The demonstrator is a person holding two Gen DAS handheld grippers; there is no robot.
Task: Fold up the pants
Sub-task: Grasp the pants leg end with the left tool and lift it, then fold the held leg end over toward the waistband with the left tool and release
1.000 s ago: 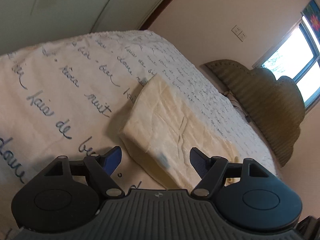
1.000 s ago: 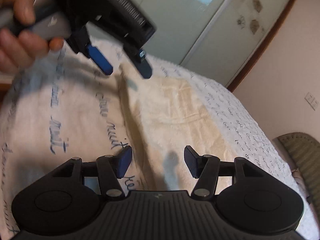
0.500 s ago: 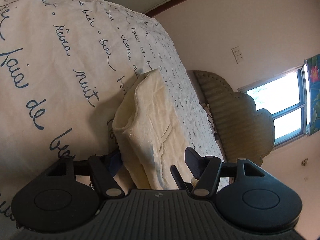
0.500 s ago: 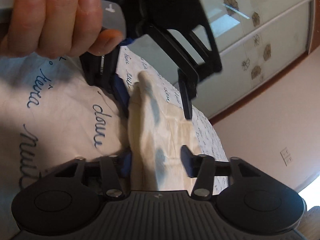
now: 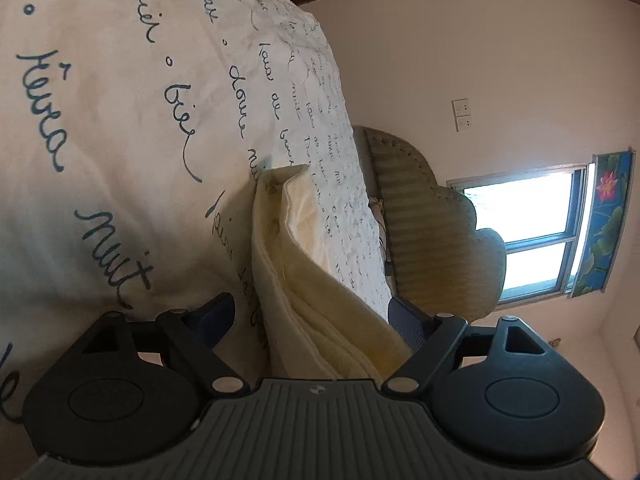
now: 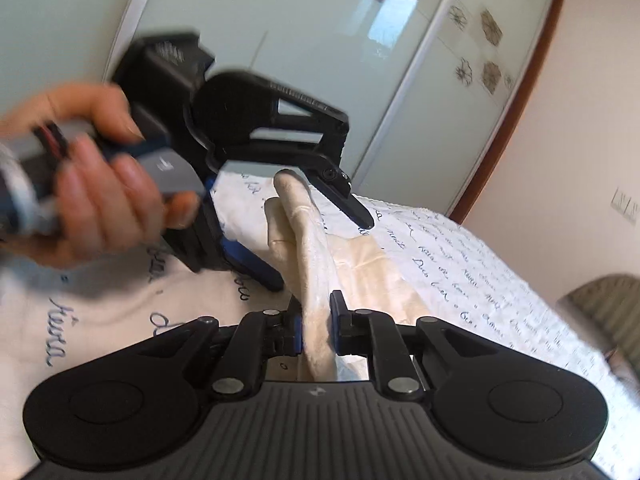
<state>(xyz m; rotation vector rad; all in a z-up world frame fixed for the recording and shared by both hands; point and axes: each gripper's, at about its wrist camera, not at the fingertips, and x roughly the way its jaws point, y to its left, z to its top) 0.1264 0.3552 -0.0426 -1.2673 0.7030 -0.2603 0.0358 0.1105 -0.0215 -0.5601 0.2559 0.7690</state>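
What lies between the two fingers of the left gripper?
The folded edge of the cream pants stands between the left gripper's open fingers, seen in both wrist views.

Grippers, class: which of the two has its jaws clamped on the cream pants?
The right gripper: its jaws pinch the folded pants. The left gripper straddles the pants with jaws wide apart.

The pants point(image 6: 316, 264) are cream, soft-textured, and folded into a layered bundle. One edge of the bundle is lifted off the bed and stands upright as a narrow ridge, with stacked folds point(image 5: 320, 320) visible along its near side. The remainder lies flat on the bed beyond the ridge. A stitched seam runs along the raised edge.
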